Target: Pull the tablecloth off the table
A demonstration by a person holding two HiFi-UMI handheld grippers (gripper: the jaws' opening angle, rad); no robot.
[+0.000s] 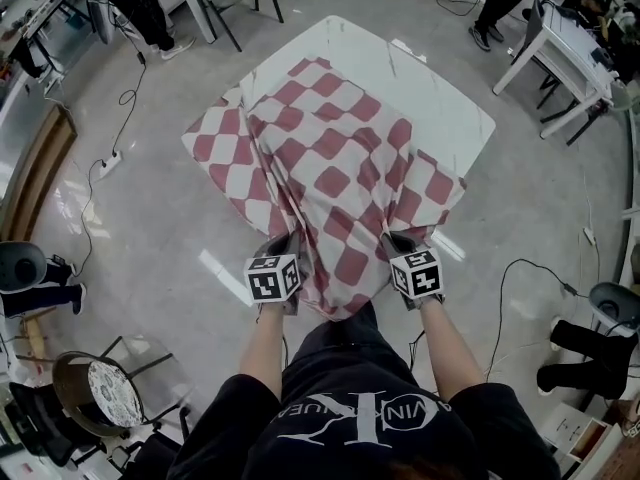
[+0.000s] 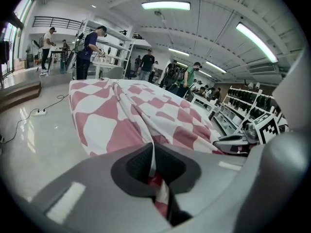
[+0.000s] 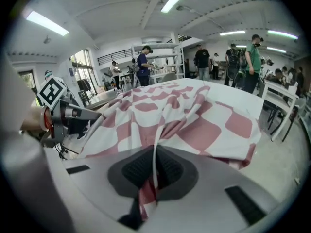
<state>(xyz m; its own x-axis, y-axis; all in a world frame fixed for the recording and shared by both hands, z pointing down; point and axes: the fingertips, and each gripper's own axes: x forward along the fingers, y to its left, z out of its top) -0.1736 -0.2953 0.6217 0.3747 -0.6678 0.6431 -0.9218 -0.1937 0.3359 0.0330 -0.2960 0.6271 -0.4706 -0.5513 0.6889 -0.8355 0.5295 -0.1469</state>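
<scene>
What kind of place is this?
Probably a lab or workshop: power strip on a polished floor, white workbench, open shelving with people working nearby.

Shirt (image 1: 360, 420), close behind the left gripper (image 1: 283, 243) and the right gripper (image 1: 398, 241): white print, seen upside down, reads "Calvin Klein". Each gripper's cube bears black-and-white square coded markers.

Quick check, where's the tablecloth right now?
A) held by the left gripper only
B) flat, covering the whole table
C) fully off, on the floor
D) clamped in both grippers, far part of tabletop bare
D: the left gripper and the right gripper each have jaws closed on the checked tablecloth, and the far part of the white table lies uncovered.
</scene>
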